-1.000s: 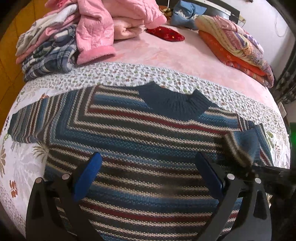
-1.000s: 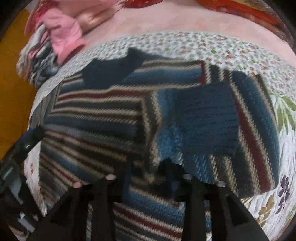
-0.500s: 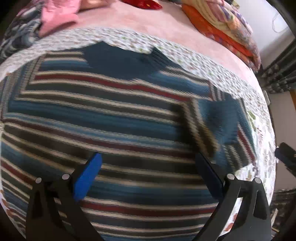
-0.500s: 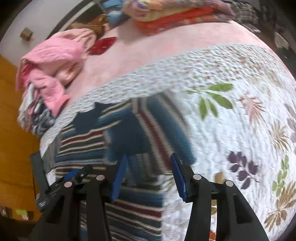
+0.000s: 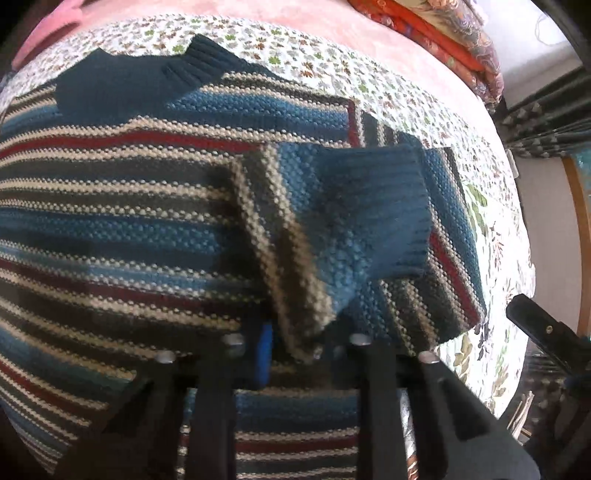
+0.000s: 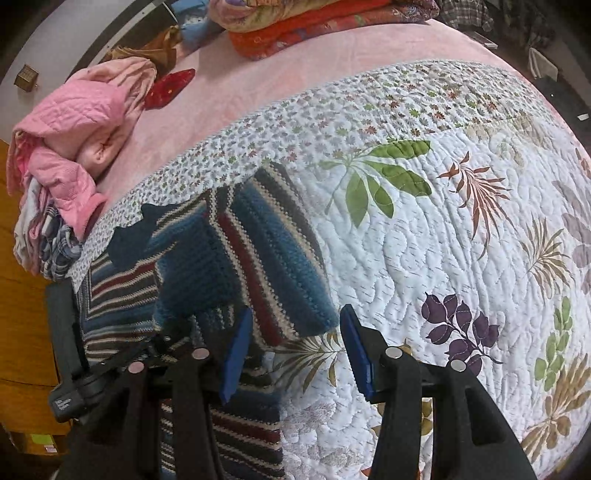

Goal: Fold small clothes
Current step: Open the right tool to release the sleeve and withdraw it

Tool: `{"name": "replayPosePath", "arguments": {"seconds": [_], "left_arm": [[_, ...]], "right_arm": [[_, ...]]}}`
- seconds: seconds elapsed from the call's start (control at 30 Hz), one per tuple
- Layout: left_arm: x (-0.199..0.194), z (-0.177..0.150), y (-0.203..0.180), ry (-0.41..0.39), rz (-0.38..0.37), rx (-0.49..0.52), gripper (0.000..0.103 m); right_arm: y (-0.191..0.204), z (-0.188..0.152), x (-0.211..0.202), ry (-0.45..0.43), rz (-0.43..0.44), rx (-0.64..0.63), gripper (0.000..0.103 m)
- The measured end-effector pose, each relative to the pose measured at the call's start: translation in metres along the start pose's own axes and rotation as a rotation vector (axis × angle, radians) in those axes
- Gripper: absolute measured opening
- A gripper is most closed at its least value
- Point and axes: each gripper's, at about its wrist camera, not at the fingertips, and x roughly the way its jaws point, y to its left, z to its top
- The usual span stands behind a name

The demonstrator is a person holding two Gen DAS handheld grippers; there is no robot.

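Note:
A knitted sweater (image 5: 129, 229) with blue, red, cream and dark stripes lies flat on the floral quilt (image 5: 406, 99), dark collar at the far side. Its right sleeve (image 5: 369, 206) is folded inward across the body, with the ribbed blue cuff on top. My left gripper (image 5: 299, 350) is shut on the near fold of that sleeve, and fabric bunches between its fingers. In the right wrist view the sweater (image 6: 273, 258) sits to the left. My right gripper (image 6: 295, 354) stands open just off the sleeve's edge, with nothing between its blue pads (image 6: 236, 350).
A heap of pink and plaid clothes (image 6: 74, 140) lies at the bed's far left, and folded orange blankets (image 6: 314, 22) sit at the far side. A red item (image 6: 170, 86) rests on the pink sheet. The quilt (image 6: 461, 258) stretches right of the sweater.
My right gripper let go of the sleeve, opened and drew back to the right. My left gripper moved right over the sweater and shut on the folded sleeve.

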Motion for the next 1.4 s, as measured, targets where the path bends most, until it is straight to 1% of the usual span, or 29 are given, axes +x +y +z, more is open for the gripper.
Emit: {"name": "replayPosePath", "arguments": {"seconds": [0.03, 0.1, 0.2, 0.27, 0.33, 0.4, 0.47, 0.6, 0.77, 0.83, 0.9, 0.97, 1.0, 1.03, 1.07, 1.1, 1.13, 1.23, 1.3, 1.33, 1.37, 1.4], "left_arm": [[-0.005, 0.0, 0.001, -0.016, -0.003, 0.007, 0.014], [-0.021, 0.001, 0.003, -0.074, 0.007, 0.037, 0.013], [-0.049, 0.004, 0.01, -0.157, 0.022, 0.082, 0.013], [-0.06, 0.008, 0.015, -0.188, 0.022, 0.095, 0.013], [-0.07, 0.011, 0.023, -0.21, 0.024, 0.106, 0.013], [-0.073, 0.015, 0.032, -0.22, 0.033, 0.107, 0.013], [-0.072, 0.018, 0.039, -0.221, 0.039, 0.101, 0.012], [-0.071, 0.022, 0.069, -0.22, 0.046, 0.061, 0.013], [-0.067, 0.027, 0.11, -0.209, 0.075, 0.005, 0.013], [-0.066, 0.028, 0.128, -0.2, 0.068, -0.028, 0.014], [-0.068, 0.028, 0.148, -0.196, 0.026, -0.088, 0.016], [-0.075, 0.026, 0.165, -0.206, -0.002, -0.12, 0.02], [-0.08, 0.024, 0.173, -0.213, -0.006, -0.126, 0.024], [-0.084, 0.022, 0.179, -0.222, -0.003, -0.126, 0.03], [-0.09, 0.019, 0.187, -0.231, 0.022, -0.127, 0.033], [-0.096, 0.019, 0.195, -0.241, 0.054, -0.128, 0.033], [-0.103, 0.015, 0.204, -0.252, 0.087, -0.135, 0.032], [-0.116, 0.009, 0.225, -0.246, 0.095, -0.178, 0.033], [-0.124, 0.006, 0.237, -0.24, 0.08, -0.211, 0.04], [-0.126, 0.005, 0.239, -0.235, 0.075, -0.22, 0.046], [-0.126, 0.004, 0.24, -0.22, 0.078, -0.228, 0.049], [-0.124, 0.003, 0.24, -0.208, 0.083, -0.235, 0.05]], "right_arm": [[0.0, 0.0, 0.001, 0.002, -0.005, -0.004, 0.05], [0.0, -0.001, 0.003, 0.003, -0.011, -0.009, 0.05], [0.002, 0.0, 0.008, 0.007, 0.002, -0.006, 0.05], [0.005, -0.001, 0.012, 0.015, 0.035, 0.004, 0.05], [0.009, -0.001, 0.019, 0.027, 0.089, 0.02, 0.05], [0.018, 0.0, 0.028, 0.039, 0.137, 0.024, 0.049], [0.029, 0.002, 0.036, 0.036, 0.151, 0.01, 0.045], [0.045, 0.003, 0.055, 0.067, 0.16, 0.009, 0.044], [0.062, -0.007, 0.077, 0.11, 0.118, -0.038, 0.041], [0.066, -0.011, 0.085, 0.122, 0.102, -0.052, 0.041], [0.067, -0.012, 0.088, 0.122, 0.091, -0.058, 0.04], [0.067, -0.012, 0.088, 0.122, 0.084, -0.064, 0.04], [0.067, -0.012, 0.089, 0.122, 0.086, -0.063, 0.04], [0.067, -0.012, 0.089, 0.123, 0.087, -0.063, 0.04], [0.067, -0.012, 0.089, 0.122, 0.086, -0.062, 0.04], [0.067, -0.012, 0.089, 0.121, 0.084, -0.062, 0.04], [0.068, -0.012, 0.09, 0.122, 0.083, -0.063, 0.04], [0.071, -0.01, 0.089, 0.118, 0.076, -0.064, 0.04], [0.074, -0.007, 0.08, 0.103, 0.093, -0.067, 0.042], [0.077, -0.005, 0.075, 0.09, 0.106, -0.071, 0.042], [0.081, -0.004, 0.071, 0.08, 0.121, -0.076, 0.042], [0.085, -0.003, 0.066, 0.071, 0.141, -0.083, 0.042]]}}
